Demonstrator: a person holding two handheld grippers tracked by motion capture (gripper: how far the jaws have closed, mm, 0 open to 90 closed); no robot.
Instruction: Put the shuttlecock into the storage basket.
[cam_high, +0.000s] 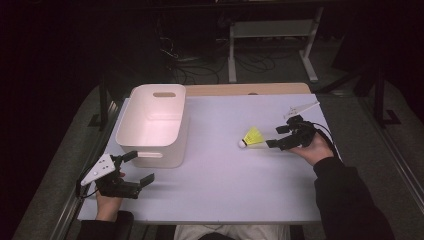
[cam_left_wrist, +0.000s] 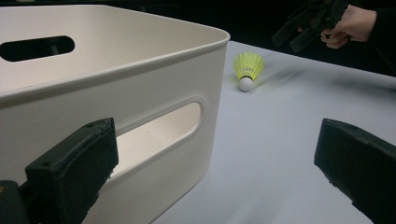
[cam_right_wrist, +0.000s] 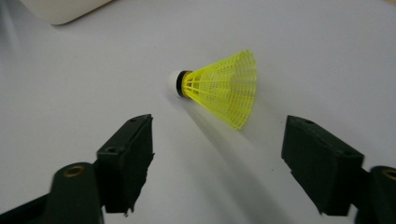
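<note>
Yellow mesh plastic shuttlecock (cam_right_wrist: 219, 88) lies just ahead of the right gripper (cam_right_wrist: 217, 156), jaws apart, gripping nothing.

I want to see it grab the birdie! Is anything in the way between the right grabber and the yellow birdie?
No. Only bare white table lies between the right gripper and the yellow shuttlecock. Its jaws stand open, just short of the skirt, not touching it.

Both hands rest low, left gripper (cam_high: 134, 170) and right gripper (cam_high: 276, 136) with jaws parted, gripping nothing.
</note>
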